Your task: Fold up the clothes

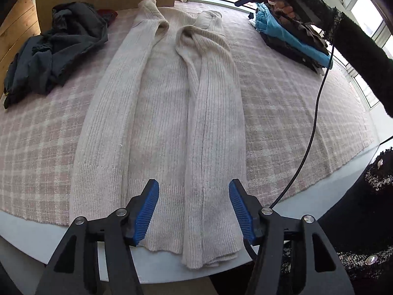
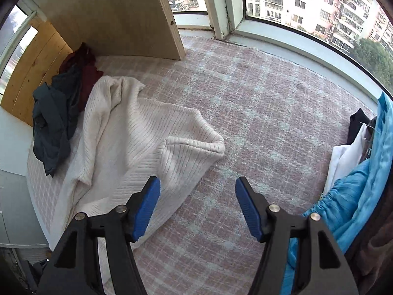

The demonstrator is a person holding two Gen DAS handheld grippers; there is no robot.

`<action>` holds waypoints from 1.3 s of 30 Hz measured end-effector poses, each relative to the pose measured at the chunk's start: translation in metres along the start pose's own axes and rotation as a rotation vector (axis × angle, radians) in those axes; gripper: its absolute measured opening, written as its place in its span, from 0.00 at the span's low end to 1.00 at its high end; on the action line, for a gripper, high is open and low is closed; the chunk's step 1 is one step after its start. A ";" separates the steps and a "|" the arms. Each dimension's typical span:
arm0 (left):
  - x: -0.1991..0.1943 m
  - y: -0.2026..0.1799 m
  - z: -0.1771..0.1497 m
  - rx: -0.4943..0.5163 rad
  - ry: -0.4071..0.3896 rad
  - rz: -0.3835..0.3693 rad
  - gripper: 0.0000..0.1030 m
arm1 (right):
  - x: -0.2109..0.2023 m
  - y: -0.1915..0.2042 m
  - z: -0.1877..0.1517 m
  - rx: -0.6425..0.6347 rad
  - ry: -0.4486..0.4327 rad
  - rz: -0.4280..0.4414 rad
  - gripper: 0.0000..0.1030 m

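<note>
**Cream sweater laid out on a checked blanket by a bay window**

Pink-and-white checked blanket (image 1: 282, 93) covers a wide white counter (image 1: 307, 196) set into a bay window (image 2: 307, 5), with daylight and apartment blocks outside the glass. Plain wooden panels (image 2: 118, 12) stand at the far edge of the blanket, on the side away from the window corner.

At the middle of the blanket lies a cream ribbed sweater (image 1: 167, 113), spread lengthwise with both sleeves folded in over the body and its hem hanging a little past the near edge of the counter. Left of the sweater, close to the wooden panels, sits a crumpled heap of dark grey clothes (image 1: 56, 49) with a dark red garment (image 2: 86, 73) behind it. Right of the sweater, well apart from it, is a stack of folded clothes (image 1: 294, 41) with a bright blue piece on top.

The left gripper (image 1: 194, 211) hovers above the sweater's hem, its blue-padded jaws spread wide with nothing between them. The right gripper (image 2: 197, 206), held by a hand (image 1: 285, 0) in a dark knitted sleeve (image 1: 356, 44), is raised near the folded stack; its jaws are also spread apart and empty, above bare blanket just beside the sweater's shoulder. A black cable (image 1: 316, 113) trails down from it across the blanket.
</note>
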State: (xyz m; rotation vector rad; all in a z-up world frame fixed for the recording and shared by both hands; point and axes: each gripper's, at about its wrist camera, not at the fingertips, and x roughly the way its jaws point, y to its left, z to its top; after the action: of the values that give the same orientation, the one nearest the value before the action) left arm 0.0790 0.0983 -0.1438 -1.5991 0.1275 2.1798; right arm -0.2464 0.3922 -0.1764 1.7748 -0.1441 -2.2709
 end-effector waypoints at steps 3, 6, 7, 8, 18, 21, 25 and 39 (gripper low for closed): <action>0.018 -0.003 -0.006 0.011 0.066 -0.019 0.53 | 0.031 0.010 0.000 -0.033 0.042 -0.003 0.61; 0.023 -0.008 -0.013 0.014 0.079 -0.040 0.48 | 0.043 0.021 -0.003 -0.060 0.022 0.016 0.55; 0.022 -0.009 -0.014 0.017 0.076 -0.038 0.45 | 0.042 0.024 -0.002 -0.071 0.025 0.050 0.13; 0.020 -0.006 -0.014 0.003 0.079 -0.058 0.34 | 0.038 0.024 0.000 -0.054 0.030 0.085 0.08; 0.007 0.025 -0.050 -0.256 0.075 -0.187 0.14 | 0.025 0.019 0.008 -0.102 0.041 -0.014 0.19; -0.008 0.017 -0.033 -0.204 0.051 -0.127 0.15 | -0.013 0.012 0.010 -0.081 -0.042 -0.033 0.21; -0.025 0.011 0.008 -0.069 0.009 0.003 0.44 | -0.039 0.028 0.032 -0.178 -0.146 -0.049 0.42; 0.059 0.075 0.116 0.075 0.064 0.208 0.57 | 0.074 0.063 0.076 -0.536 0.011 -0.075 0.51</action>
State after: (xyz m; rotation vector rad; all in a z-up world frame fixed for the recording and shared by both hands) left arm -0.0674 0.0849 -0.1738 -1.6789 0.4075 2.2474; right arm -0.3276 0.3062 -0.2117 1.5202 0.4940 -2.0814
